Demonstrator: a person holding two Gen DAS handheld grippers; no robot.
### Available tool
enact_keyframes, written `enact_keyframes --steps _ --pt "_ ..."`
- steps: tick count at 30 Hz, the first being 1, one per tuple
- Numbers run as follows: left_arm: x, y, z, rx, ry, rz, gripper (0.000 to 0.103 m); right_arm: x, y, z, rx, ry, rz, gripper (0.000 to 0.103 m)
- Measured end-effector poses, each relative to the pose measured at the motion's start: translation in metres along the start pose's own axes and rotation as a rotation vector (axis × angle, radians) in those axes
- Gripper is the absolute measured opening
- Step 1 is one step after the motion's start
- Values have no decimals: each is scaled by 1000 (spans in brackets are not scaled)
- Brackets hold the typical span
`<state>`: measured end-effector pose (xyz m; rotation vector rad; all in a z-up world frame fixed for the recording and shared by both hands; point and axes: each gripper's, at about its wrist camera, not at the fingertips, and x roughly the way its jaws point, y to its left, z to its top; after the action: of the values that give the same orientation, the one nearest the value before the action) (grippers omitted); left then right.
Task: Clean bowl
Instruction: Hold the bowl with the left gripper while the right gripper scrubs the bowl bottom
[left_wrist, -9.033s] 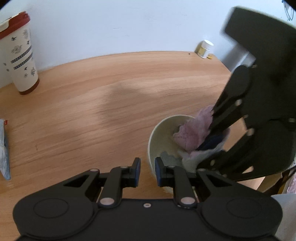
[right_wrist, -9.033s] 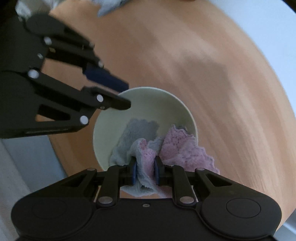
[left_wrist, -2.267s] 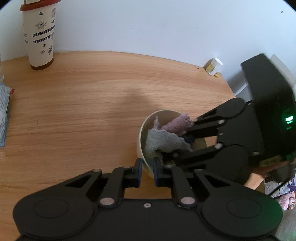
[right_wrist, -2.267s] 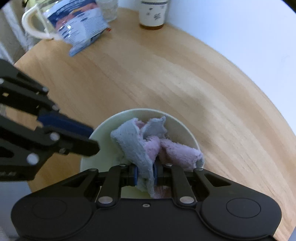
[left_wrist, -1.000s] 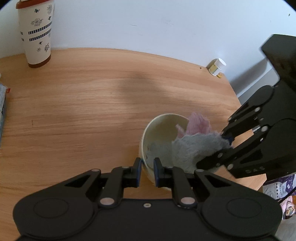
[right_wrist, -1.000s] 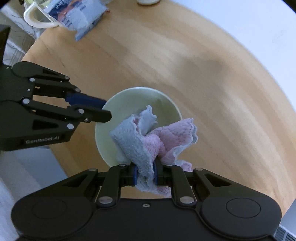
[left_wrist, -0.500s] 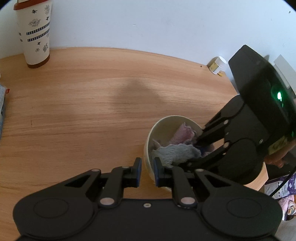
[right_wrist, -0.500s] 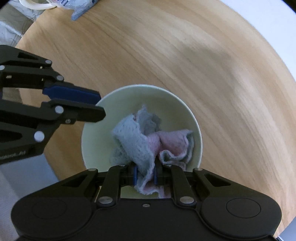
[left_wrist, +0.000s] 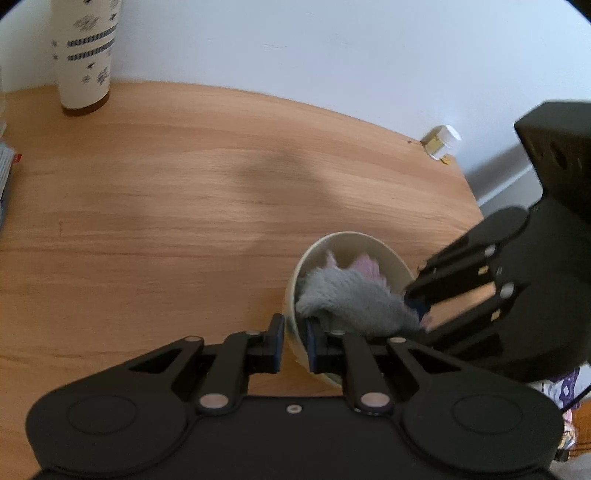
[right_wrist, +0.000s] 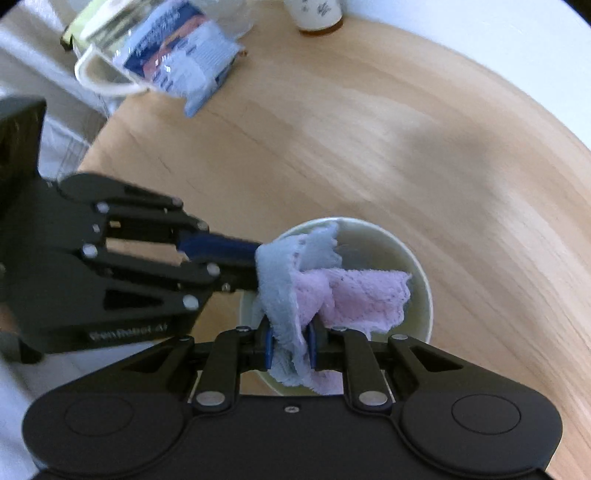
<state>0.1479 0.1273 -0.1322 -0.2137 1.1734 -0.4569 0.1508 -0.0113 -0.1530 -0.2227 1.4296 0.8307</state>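
Observation:
A pale cream bowl (left_wrist: 384, 254) (right_wrist: 413, 269) stands near the right edge of the round wooden table (left_wrist: 184, 206). My left gripper (left_wrist: 294, 341) is shut on the bowl's near rim, one finger inside and one outside. My right gripper (right_wrist: 290, 345) is shut on a pink and grey cloth (right_wrist: 354, 295), which lies inside the bowl and over its near rim. In the left wrist view the cloth (left_wrist: 351, 295) fills the bowl and the right gripper (left_wrist: 417, 306) reaches in from the right.
A tall patterned cup (left_wrist: 83, 55) stands at the far left by the white wall. A small white jar (left_wrist: 441, 142) sits at the table's far right edge. A blue-white packet (right_wrist: 184, 70) and a white mug (right_wrist: 107, 79) lie at the far left edge.
The cloth has swept round inside the bowl toward the side of the left gripper. The right gripper has swung and tilted. The left gripper keeps its grip on the rim.

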Motion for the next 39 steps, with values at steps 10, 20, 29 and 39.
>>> enact_keyframes --steps 10,20,29,39 --pt "5 -10 0 91 -1 69 10 30 27 2 -162 134 -101 19" --pt "10 -24 -9 291 -31 8 12 35 47 -3 -297 164 -460 17" --pt "15 -14 -2 249 -44 -11 9 26 56 -12 -381 -75 -374 19" --pt "18 -20 3 248 -53 46 6 23 66 -12 -460 -3 -94 18"
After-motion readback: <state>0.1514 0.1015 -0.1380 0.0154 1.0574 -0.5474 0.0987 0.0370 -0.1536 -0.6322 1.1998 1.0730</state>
